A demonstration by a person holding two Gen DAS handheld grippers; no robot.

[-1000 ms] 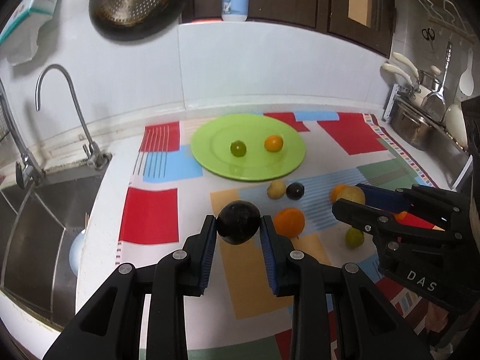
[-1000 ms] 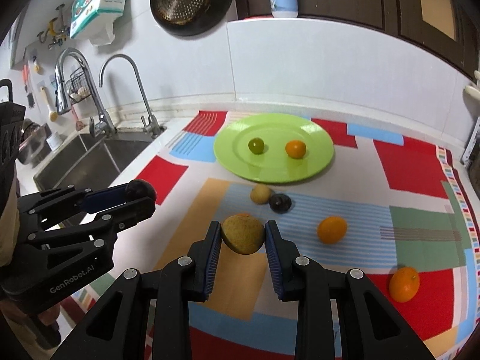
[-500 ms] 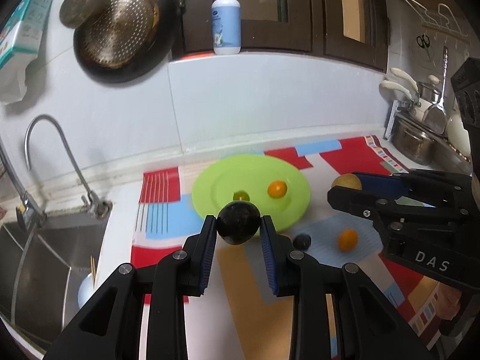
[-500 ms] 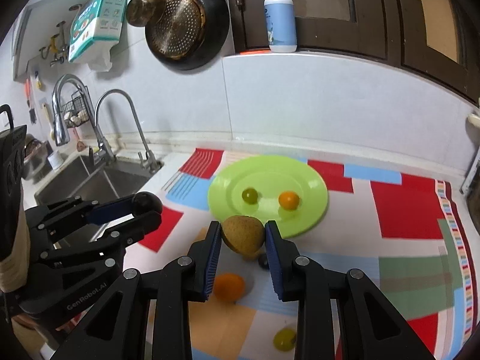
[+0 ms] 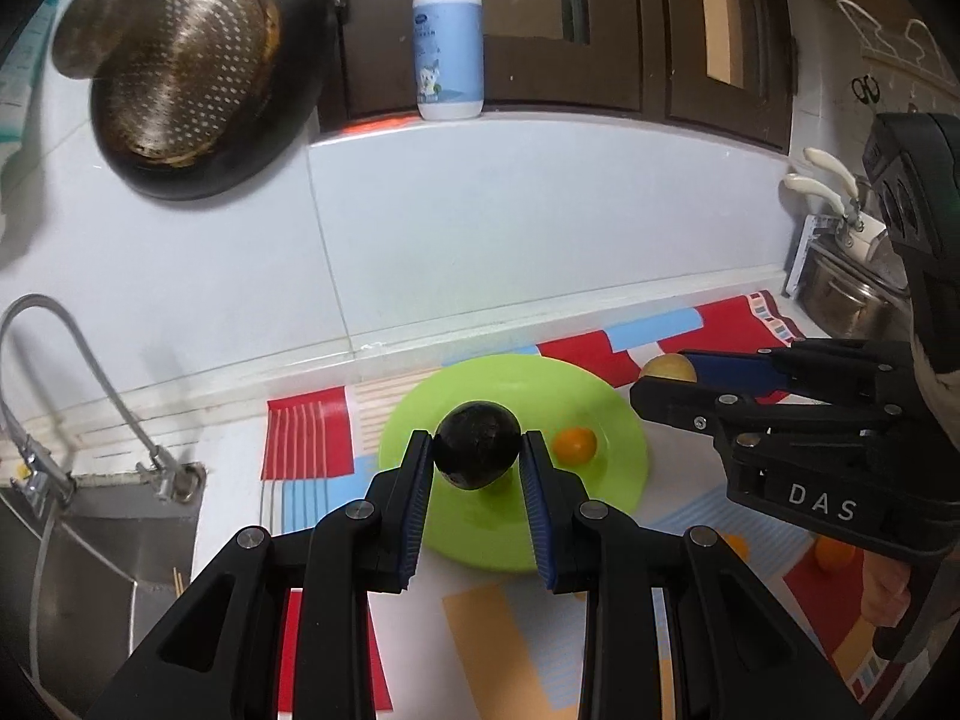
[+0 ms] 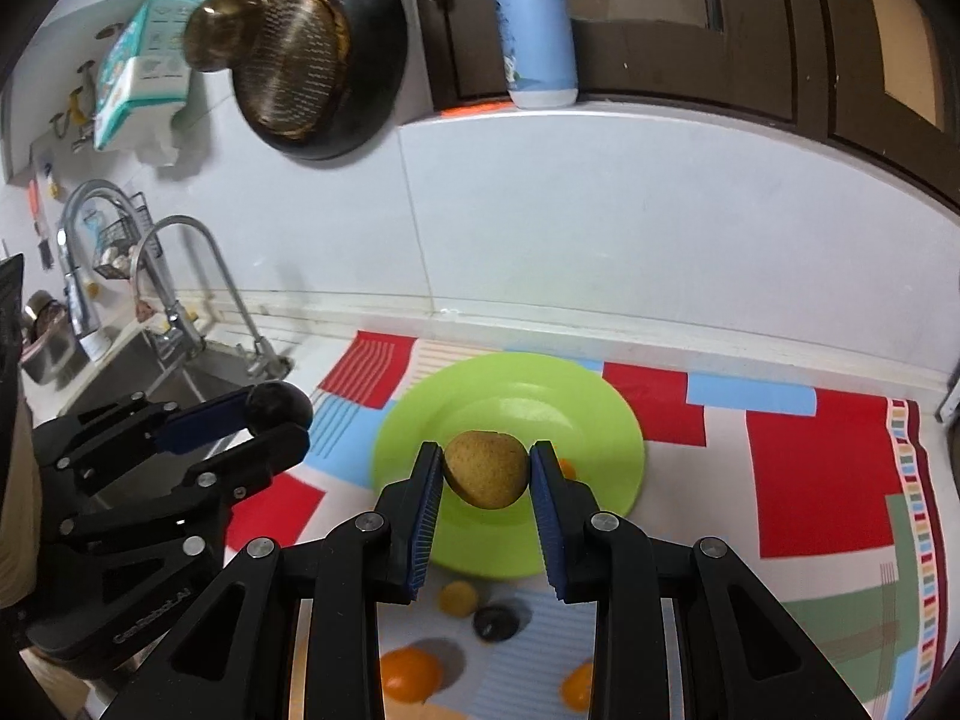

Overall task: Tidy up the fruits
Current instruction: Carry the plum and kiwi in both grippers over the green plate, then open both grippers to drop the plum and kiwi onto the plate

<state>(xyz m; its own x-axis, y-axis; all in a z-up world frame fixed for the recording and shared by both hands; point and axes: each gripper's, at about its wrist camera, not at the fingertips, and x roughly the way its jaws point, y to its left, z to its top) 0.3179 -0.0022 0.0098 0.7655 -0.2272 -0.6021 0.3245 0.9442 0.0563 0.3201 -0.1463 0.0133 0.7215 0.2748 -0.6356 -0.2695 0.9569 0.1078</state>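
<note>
Carrying two fruits toward the green plate (image 6: 606,420) at once: this is the transport step, with both hands above the patterned mat (image 6: 810,480).

- Left gripper (image 5: 477,462): jaws narrow, clamped on a dark round fruit (image 5: 477,453), held in the air in front of the plate's near-left part.
- Right gripper (image 6: 486,471): jaws narrow, clamped on a brownish-yellow fruit (image 6: 487,468), also airborne over the plate as seen from its own camera.
- On the plate: a small orange fruit (image 5: 574,444); anything else there is hidden behind the held fruits.
- Loose on the mat, near side of the plate: a small yellow fruit (image 6: 458,598), a small dark fruit (image 6: 495,621), two orange fruits (image 6: 411,673).

Judgement: next move calls for lowering each fruit onto a bare patch of plate, apart from the orange one, and keeping the two grippers clear of each other. Round fruits may roll on release, so opening should come only once each rests on the plate.
</note>
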